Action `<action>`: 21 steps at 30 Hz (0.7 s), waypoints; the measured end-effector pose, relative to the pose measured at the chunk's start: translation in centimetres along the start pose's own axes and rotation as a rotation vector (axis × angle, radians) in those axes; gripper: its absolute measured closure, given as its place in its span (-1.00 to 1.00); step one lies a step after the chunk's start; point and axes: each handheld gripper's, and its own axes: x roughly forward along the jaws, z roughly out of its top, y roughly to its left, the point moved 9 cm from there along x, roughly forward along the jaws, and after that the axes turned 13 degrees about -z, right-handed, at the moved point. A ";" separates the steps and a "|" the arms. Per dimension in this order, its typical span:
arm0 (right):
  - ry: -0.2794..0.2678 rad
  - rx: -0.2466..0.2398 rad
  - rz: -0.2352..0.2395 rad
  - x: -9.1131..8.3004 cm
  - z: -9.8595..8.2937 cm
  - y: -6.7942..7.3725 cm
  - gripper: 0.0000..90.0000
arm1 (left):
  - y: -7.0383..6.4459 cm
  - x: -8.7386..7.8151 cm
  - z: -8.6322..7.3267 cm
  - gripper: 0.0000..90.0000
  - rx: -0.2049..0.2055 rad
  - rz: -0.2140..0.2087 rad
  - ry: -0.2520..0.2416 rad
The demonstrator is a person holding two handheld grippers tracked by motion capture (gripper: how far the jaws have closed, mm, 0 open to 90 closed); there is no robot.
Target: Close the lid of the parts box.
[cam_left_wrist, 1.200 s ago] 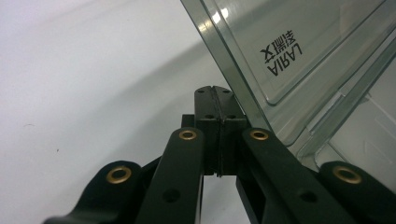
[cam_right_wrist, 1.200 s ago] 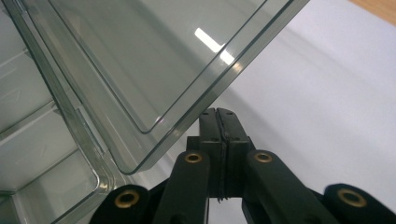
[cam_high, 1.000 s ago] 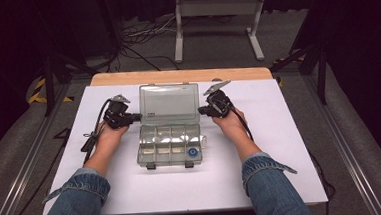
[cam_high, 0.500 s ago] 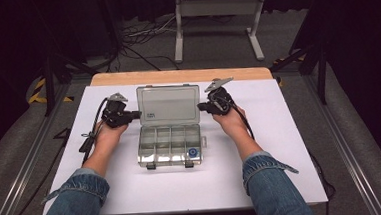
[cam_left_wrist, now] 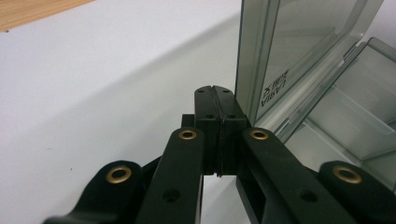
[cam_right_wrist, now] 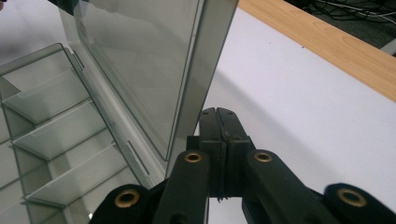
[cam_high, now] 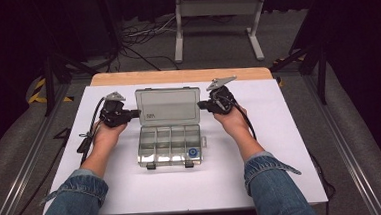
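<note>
A clear, grey-tinted plastic compartment box (cam_high: 169,139) with a raised see-through lid (cam_high: 168,106) bearing small dark lettering holds a round blue piece (cam_high: 192,151). It sits on a white tabletop (cam_high: 262,173) edged by a pale wooden strip (cam_high: 176,76). Black two-jaw grippers with brass-coloured rivets, left (cam_left_wrist: 215,100) and right (cam_right_wrist: 217,122), extend from blue denim sleeves (cam_high: 76,197).

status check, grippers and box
Left gripper shut, empty, at the lid's left edge. Right gripper shut, empty, at its right edge. Box open, lid upright, blue piece in one compartment. Nothing in the way.
</note>
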 end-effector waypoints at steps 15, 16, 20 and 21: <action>-0.048 -0.018 0.024 -2.0 1.0 0.6 1.00 | -1.1 -1.2 0.8 0.98 0.025 -0.024 -0.043; -0.052 -0.019 0.025 -2.1 1.0 0.6 1.00 | -1.2 -1.2 0.8 0.98 0.023 -0.025 -0.043; -0.071 -0.018 0.031 -2.7 1.3 0.7 1.00 | -1.4 -1.6 1.0 0.98 0.034 -0.032 -0.049; -0.074 -0.018 0.032 -2.9 1.4 0.7 1.00 | -1.5 -1.7 1.0 0.98 0.030 -0.035 -0.055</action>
